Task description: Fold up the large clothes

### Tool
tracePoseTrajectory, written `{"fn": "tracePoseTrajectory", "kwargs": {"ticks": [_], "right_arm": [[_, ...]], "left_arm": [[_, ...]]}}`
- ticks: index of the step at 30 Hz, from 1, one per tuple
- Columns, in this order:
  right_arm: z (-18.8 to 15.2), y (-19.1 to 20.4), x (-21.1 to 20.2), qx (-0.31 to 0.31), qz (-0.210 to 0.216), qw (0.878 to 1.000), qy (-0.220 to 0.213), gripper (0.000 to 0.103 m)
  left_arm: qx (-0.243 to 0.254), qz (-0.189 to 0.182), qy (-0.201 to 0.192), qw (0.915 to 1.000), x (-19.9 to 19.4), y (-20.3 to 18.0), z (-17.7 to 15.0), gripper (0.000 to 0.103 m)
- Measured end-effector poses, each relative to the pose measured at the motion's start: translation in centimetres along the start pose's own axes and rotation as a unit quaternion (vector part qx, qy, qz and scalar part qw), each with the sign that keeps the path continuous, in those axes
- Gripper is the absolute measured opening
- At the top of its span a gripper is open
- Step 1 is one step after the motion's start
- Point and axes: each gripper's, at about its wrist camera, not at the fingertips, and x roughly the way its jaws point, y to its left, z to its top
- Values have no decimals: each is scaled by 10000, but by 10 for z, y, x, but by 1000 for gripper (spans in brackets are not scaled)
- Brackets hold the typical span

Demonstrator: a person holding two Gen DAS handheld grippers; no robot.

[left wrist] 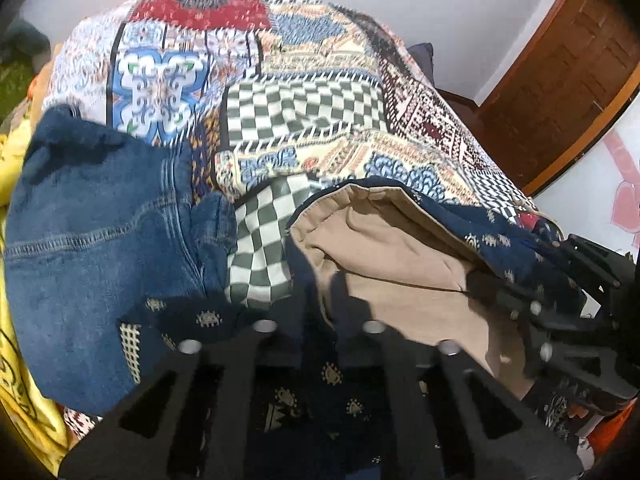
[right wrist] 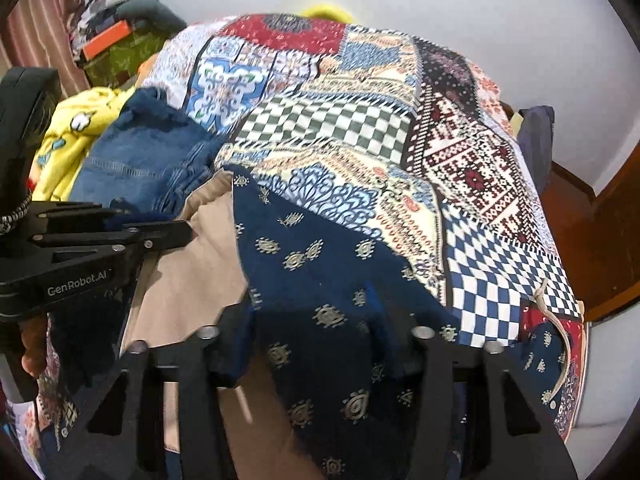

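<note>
Left gripper (left wrist: 320,332) — fingers (left wrist: 256,344) drawn together on a fold of the navy printed garment (left wrist: 332,376), low centre of the left wrist view; cloth bunches between and below the tips.

Right gripper (right wrist: 316,340) — fingers (right wrist: 208,344) partly apart, with a ridge of the same navy cloth running up between them at the bottom of the right wrist view; whether the pads press on it cannot be told.

Garment — navy with small cream motifs, tan lining (left wrist: 392,248) turned outward. It lies directly ahead of both pairs of fingers, long axis running roughly side to side between the two grippers, near edge held low in each frame. Both hands equally close; neither has to reach.

Pose — both grippers tip steeply downward, side by side; the left one shows at the left edge of the right wrist view.

Bed — patchwork bedspread (right wrist: 360,128) beneath, filling the upper centre. Blue jeans (left wrist: 92,240) at left; yellow cloth (right wrist: 72,136) beyond them.

Judgement: the next lift depends on both grips sharing that one edge.
</note>
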Motion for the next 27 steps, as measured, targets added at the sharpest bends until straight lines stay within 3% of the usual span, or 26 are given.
{"fn": "tracePoseTrajectory", "kwargs": {"ticks": [4,8,16,21,27], "right_arm": [[0,-9,-15,94,221,9997,-91,15],[-3,-23,-45,324,323,9985,-299,14],[-33,-47,-117,551,327,9958,-653,12],[-62,-60,-148,724,413,9945,-630,12],[-104,-51,-161,517,523,9964,-417,12]], "left_arm": [[173,54,-343,9992,-25,-10,3,6],[592,100,-739,9955,-63,-32,3,6],[1186,-324,-1352,9832,-152,-91,-16,4],[1459,-541,-1351,9785,-178,-125,-40,4],[1741,-455,-1206,9762,-184,-145,-87,4]]}}
